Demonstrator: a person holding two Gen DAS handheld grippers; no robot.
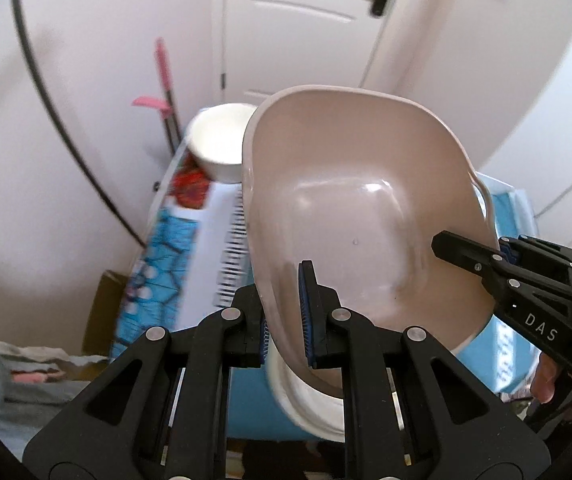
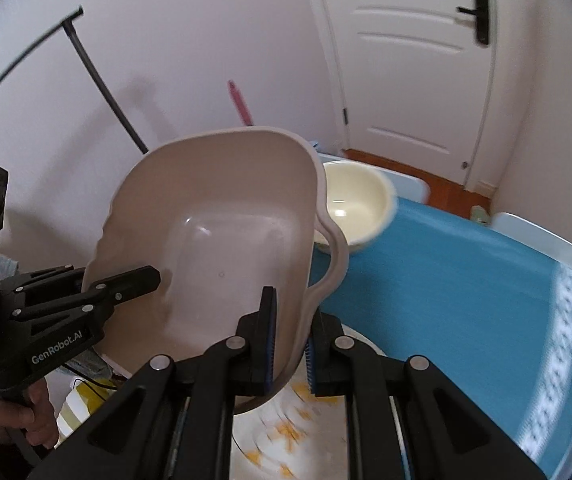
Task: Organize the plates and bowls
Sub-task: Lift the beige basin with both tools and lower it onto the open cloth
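Note:
A large beige squarish bowl (image 1: pixel 350 208) is held tilted in the air above the table, its inside facing both cameras. My left gripper (image 1: pixel 286 316) is shut on its near wall, one finger inside and one outside. My right gripper (image 2: pixel 290 332) is shut on the opposite rim (image 2: pixel 318 280); it also shows in the left wrist view (image 1: pixel 482 264). The left gripper also shows in the right wrist view (image 2: pixel 126 280). A cream round bowl (image 2: pixel 356 204) stands on the table beyond; it also shows in the left wrist view (image 1: pixel 218 144). A white plate with yellow marks (image 2: pixel 286 436) lies under the beige bowl.
The table has a blue patterned cloth (image 2: pixel 466 280). A white door (image 2: pixel 414 60) and a pink-handled tool (image 2: pixel 240 104) stand behind against the wall. A white plate edge (image 1: pixel 306 408) lies below the beige bowl in the left wrist view.

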